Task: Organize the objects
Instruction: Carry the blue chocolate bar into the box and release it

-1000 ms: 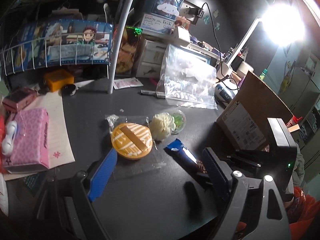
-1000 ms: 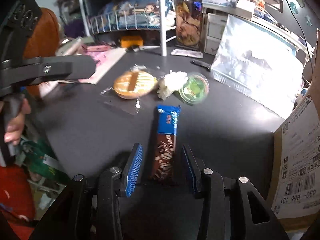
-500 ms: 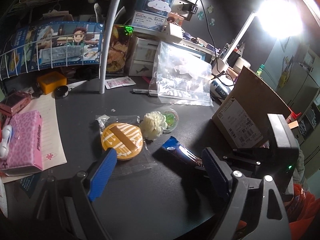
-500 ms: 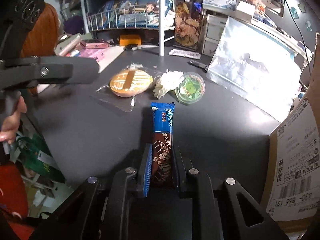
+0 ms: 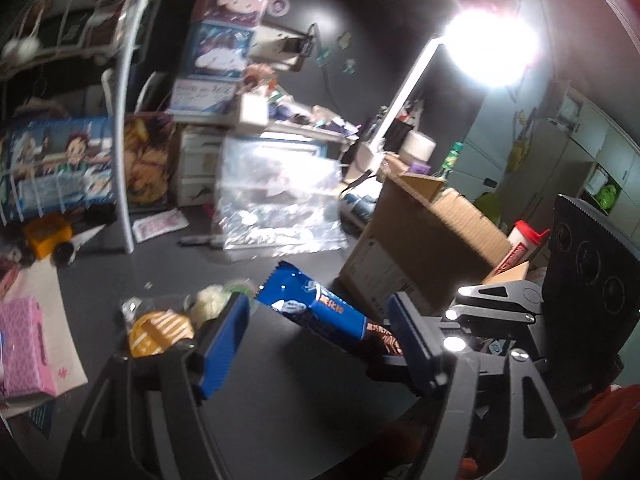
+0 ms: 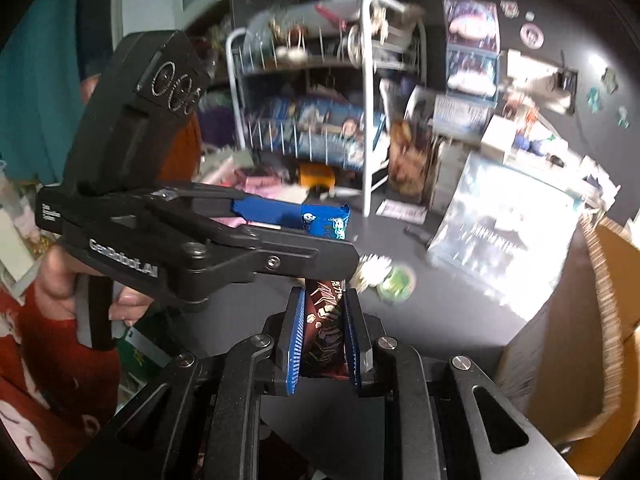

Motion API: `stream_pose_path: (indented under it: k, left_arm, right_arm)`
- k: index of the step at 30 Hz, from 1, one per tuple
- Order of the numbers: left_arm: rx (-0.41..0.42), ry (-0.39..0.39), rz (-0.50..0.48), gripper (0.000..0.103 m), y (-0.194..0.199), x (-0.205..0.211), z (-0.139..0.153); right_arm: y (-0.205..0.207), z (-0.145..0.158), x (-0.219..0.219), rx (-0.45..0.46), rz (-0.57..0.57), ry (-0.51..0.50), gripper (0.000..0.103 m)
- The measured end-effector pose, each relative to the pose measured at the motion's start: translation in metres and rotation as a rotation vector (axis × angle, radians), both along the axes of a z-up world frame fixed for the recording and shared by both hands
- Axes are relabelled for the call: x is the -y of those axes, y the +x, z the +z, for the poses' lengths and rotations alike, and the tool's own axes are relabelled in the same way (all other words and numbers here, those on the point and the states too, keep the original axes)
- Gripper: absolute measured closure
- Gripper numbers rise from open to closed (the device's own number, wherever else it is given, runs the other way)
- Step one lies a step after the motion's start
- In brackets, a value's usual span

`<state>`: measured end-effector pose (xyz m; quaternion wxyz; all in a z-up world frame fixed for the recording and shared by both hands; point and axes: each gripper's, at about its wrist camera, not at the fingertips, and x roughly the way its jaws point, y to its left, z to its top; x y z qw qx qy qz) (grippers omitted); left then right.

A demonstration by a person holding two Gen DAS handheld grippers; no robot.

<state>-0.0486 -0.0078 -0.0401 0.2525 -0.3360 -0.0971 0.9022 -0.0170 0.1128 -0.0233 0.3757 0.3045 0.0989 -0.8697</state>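
My right gripper (image 6: 322, 308) is shut on a blue and brown snack bar (image 6: 326, 316) and holds it lifted off the dark table. In the left wrist view the bar (image 5: 320, 312) slants between my left gripper's blue pads (image 5: 224, 344), which stand wide apart without touching it. My left gripper (image 5: 316, 332) is open. On the table lie an orange wrapped pastry (image 5: 160, 332), a white flower-shaped item (image 5: 208, 304) and a green round cup (image 6: 394, 284).
An open cardboard box (image 5: 424, 240) stands to the right. A clear zip bag (image 5: 276, 208) leans at the back. A white wire rack (image 6: 320, 92) with boxes stands behind, and a pink tissue pack (image 5: 20, 348) lies at the left. A bright lamp (image 5: 488, 48) glares.
My right gripper closed on the snack bar and lifted it off the table, up between the left gripper's open fingers. Both views have tilted upward.
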Motion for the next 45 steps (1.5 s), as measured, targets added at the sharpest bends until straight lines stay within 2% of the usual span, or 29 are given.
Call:
stream_pose_path:
  k: [6, 10, 15, 20, 26, 27, 28, 29, 30, 31, 39, 45]
  left_arm:
    - [-0.053, 0.006, -0.092, 0.065, -0.013, -0.038, 0.038]
    - [-0.071, -0.018, -0.152, 0.067, -0.031, -0.074, 0.056]
    - [-0.045, -0.034, -0.230, 0.067, -0.061, -0.121, 0.064]
    - [0.021, -0.066, -0.286, 0.067, -0.093, -0.163, 0.058]
    - [0.061, -0.121, -0.307, 0.066, -0.104, -0.186, 0.048]
    - [0.062, -0.131, -0.309, 0.063, -0.104, -0.189, 0.046]
    - [0.065, -0.143, -0.310, 0.059, -0.105, -0.191, 0.044]
    - [0.062, -0.159, -0.311, 0.045, -0.104, -0.192, 0.044]
    - [0.053, -0.171, -0.310, 0.033, -0.104, -0.194, 0.043]
    - [0.042, -0.180, -0.310, 0.029, -0.102, -0.194, 0.044]
    - [-0.005, -0.173, -0.274, 0.021, -0.087, -0.176, 0.059]
    - [-0.059, -0.145, -0.175, 0.020, -0.063, -0.133, 0.075]
  right_arm:
    - [0.001, 0.035, -0.041, -0.068, -0.037, -0.026, 0.089]
    - [-0.007, 0.048, -0.073, -0.078, -0.089, -0.036, 0.089]
    - [-0.019, 0.052, -0.121, -0.049, -0.171, -0.046, 0.089]
    - [-0.039, 0.047, -0.158, 0.035, -0.234, -0.051, 0.089]
    - [-0.050, 0.036, -0.175, 0.112, -0.262, -0.054, 0.088]
    - [-0.050, 0.034, -0.175, 0.112, -0.269, -0.048, 0.088]
    - [-0.049, 0.033, -0.174, 0.107, -0.281, -0.038, 0.082]
    - [-0.048, 0.032, -0.173, 0.096, -0.290, -0.025, 0.070]
    - [-0.047, 0.031, -0.172, 0.084, -0.294, -0.011, 0.063]
    - [-0.043, 0.031, -0.170, 0.064, -0.299, 0.008, 0.057]
    - [-0.031, 0.038, -0.162, 0.012, -0.291, 0.021, 0.057]
    - [-0.018, 0.042, -0.138, -0.020, -0.216, -0.029, 0.056]
